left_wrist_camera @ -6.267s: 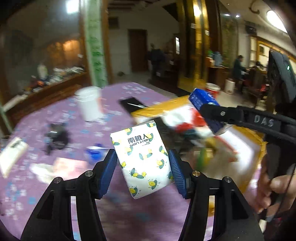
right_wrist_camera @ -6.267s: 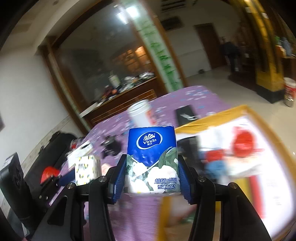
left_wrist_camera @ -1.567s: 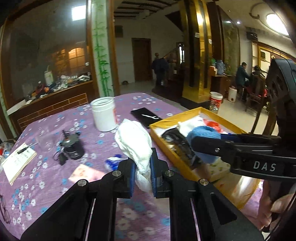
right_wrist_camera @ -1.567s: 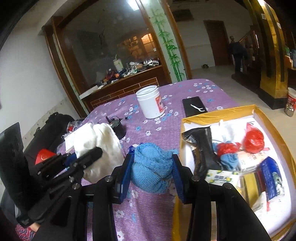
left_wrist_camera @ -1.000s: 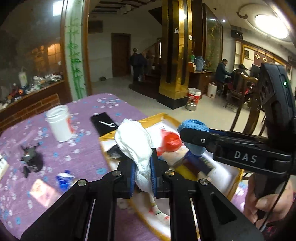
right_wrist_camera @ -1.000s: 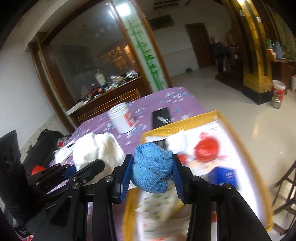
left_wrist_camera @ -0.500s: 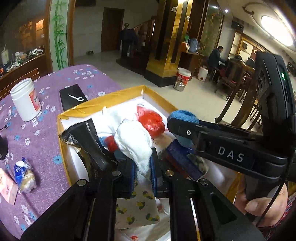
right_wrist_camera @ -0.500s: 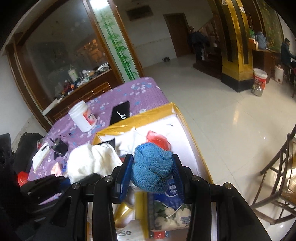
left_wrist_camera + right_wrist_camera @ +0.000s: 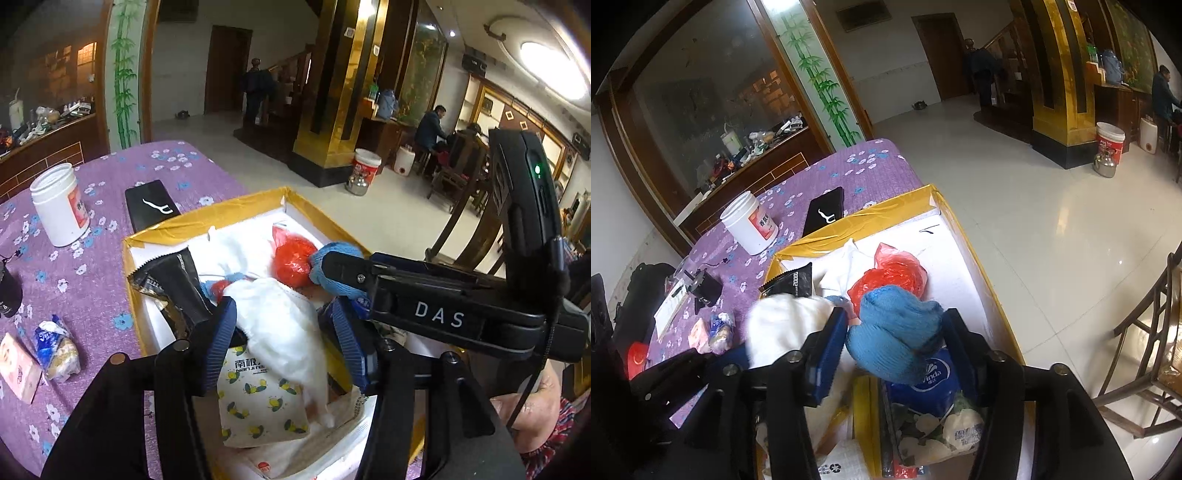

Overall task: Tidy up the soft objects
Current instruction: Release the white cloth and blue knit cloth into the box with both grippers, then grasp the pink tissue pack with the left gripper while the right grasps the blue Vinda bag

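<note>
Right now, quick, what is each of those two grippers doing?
Left gripper: open, jaws just spread, white cloth loose between them over the yellow box.
Right gripper: open, jaws just spread, blue knit bundle between them.

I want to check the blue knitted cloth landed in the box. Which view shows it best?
The right wrist view: the blue knitted cloth lies whole between open jaws. The left wrist view shows only a bit behind the right gripper.
</note>
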Demonstrator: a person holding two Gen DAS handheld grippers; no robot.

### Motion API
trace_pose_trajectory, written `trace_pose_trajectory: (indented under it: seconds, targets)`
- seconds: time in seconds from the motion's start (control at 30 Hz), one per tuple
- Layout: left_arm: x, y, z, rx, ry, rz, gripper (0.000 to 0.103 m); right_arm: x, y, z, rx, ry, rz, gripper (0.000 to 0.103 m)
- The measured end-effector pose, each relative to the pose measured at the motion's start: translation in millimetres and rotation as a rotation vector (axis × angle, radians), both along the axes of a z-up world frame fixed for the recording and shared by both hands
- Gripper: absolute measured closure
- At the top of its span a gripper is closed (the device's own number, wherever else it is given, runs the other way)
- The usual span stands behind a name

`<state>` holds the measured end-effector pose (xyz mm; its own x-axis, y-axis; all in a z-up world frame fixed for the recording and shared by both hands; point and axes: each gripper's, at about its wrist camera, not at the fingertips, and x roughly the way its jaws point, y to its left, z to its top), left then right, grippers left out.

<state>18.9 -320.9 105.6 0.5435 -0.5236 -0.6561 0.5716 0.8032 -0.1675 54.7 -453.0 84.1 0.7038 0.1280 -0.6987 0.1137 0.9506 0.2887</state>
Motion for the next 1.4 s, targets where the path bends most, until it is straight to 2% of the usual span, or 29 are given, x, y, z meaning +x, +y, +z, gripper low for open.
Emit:
trace_pose_trajectory:
  seconds: [0.17, 0.37, 0.5, 0.6, 0.7, 0.8, 0.9, 1.0, 1.1, 1.2, 1.3, 1.33, 1.4]
  targets:
    - [-4, 19, 11, -0.027, -0.001, 0.012, 0.050, -9, 4, 13, 0.000, -0.038, 0.003, 0.040]
    - [-6, 63, 11, -0.024, 0.004, 0.066, 0.050, -21, 33, 40, -0.007, -0.102, 0.063, 0.039]
    - [-9, 107, 6, 0.006, -0.007, 0.130, 0.050, -25, 61, 52, 0.001, -0.126, 0.124, 0.038]
    - [-4, 148, -3, 0.054, 0.002, 0.214, 0.050, -24, 90, 53, 0.004, -0.122, 0.184, 0.035]
    - [7, 194, -11, 0.047, 0.029, 0.301, 0.050, -17, 129, 49, -0.019, -0.097, 0.259, 0.035]
    - [26, 250, -24, 0.011, 0.080, 0.455, 0.050, -7, 166, 41, -0.040, -0.057, 0.322, 0.034]
    - [38, 290, -41, -0.041, 0.127, 0.539, 0.050, 11, 208, 27, -0.055, -0.001, 0.401, 0.030]
    - [46, 311, -58, -0.067, 0.163, 0.590, 0.050, 39, 246, 7, -0.084, 0.075, 0.439, 0.029]
    - [52, 325, -67, -0.093, 0.203, 0.625, 0.050, 74, 277, -19, -0.176, 0.145, 0.447, 0.029]
    - [52, 331, -65, -0.127, 0.205, 0.639, 0.050, 96, 288, -38, -0.250, 0.186, 0.450, 0.029]
    - [51, 333, -63, -0.127, 0.195, 0.641, 0.050, 110, 293, -55, -0.244, 0.224, 0.467, 0.029]
    - [51, 333, -63, -0.128, 0.196, 0.640, 0.050, 113, 294, -60, -0.242, 0.239, 0.466, 0.030]
    - [51, 336, -63, -0.130, 0.201, 0.645, 0.050, 116, 298, -71, -0.248, 0.272, 0.468, 0.051]
